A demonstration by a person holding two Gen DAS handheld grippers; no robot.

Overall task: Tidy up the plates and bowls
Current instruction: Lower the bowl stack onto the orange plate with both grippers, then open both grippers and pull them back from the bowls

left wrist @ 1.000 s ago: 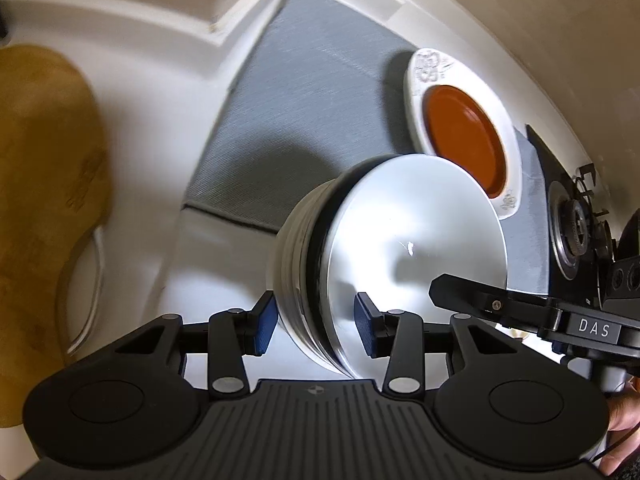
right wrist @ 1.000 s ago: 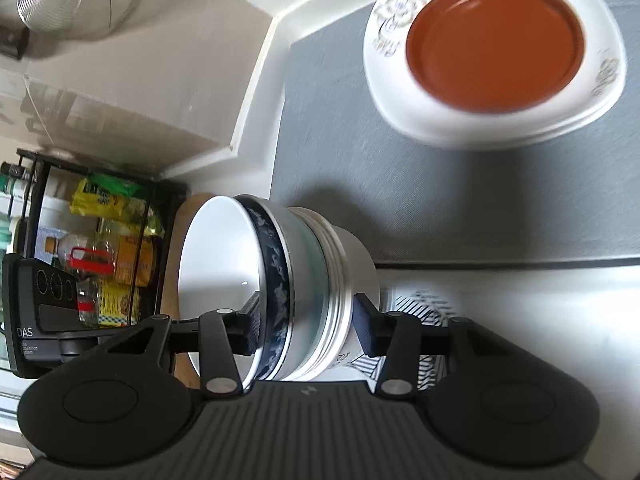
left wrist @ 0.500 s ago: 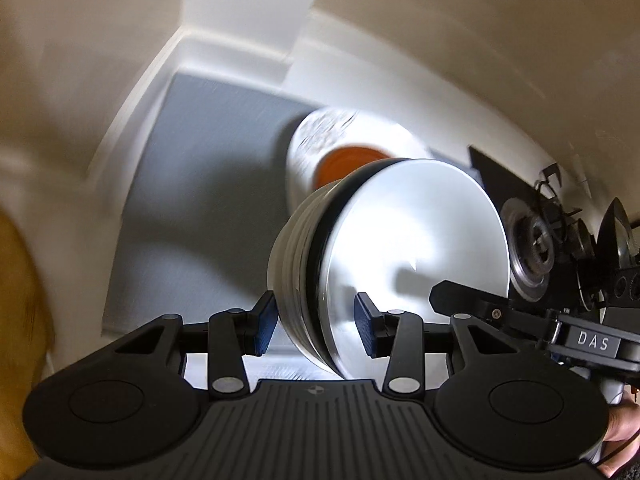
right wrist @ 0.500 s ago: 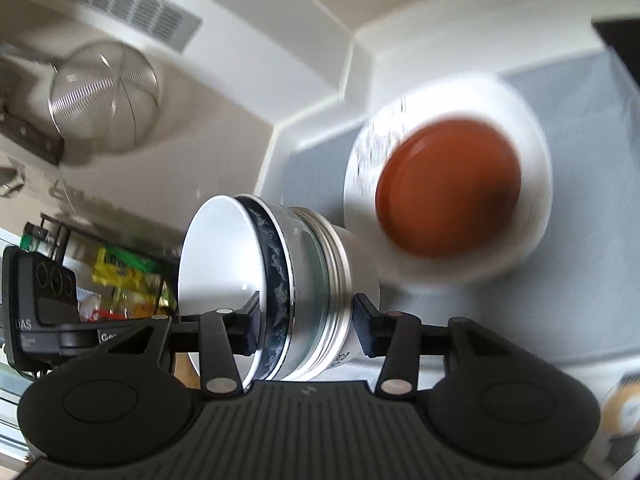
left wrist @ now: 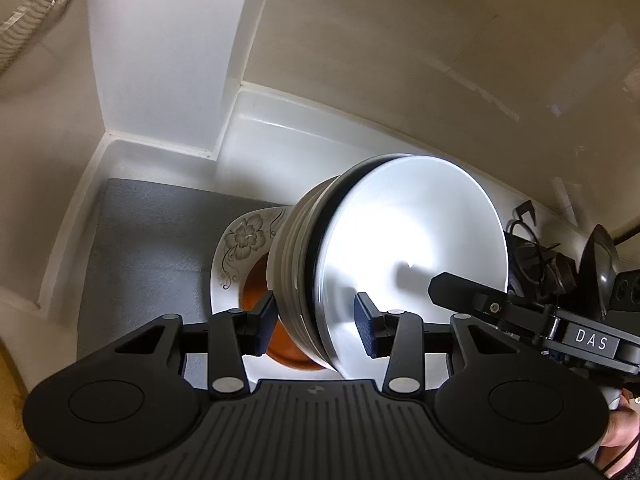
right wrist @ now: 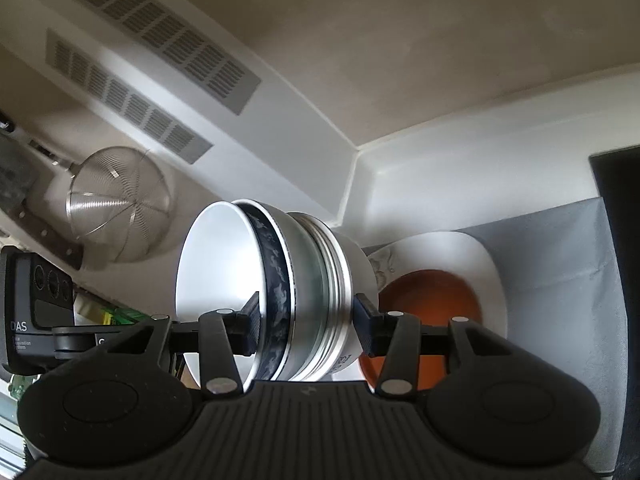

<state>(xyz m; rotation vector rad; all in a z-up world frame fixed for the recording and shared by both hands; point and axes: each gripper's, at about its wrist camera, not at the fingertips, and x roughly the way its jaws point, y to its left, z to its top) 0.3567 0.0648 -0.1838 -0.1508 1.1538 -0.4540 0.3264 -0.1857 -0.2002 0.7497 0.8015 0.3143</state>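
A stack of nested bowls (left wrist: 400, 264), white inside with a dark blue patterned one among them, is held between both grippers. My left gripper (left wrist: 316, 324) is shut on its rim from one side. My right gripper (right wrist: 306, 326) is shut on the stack (right wrist: 280, 292) from the opposite side. Behind and below it a white floral plate (left wrist: 240, 248) with an orange plate (left wrist: 256, 288) on top lies on the grey mat (left wrist: 152, 240). The plates also show in the right wrist view (right wrist: 460, 264), with the orange plate (right wrist: 432, 300) partly hidden by the bowls.
White counter walls and a corner (left wrist: 168, 128) rise behind the mat. A metal strainer (right wrist: 116, 200) and a knife hang on the wall at left. Dark stove parts (left wrist: 552, 264) sit at right. A vent panel (right wrist: 152, 52) is above.
Both grippers have tilted up and carried the bowl stack over toward the stacked plates, which now sit lower and closer behind the bowls. The grip is unchanged.
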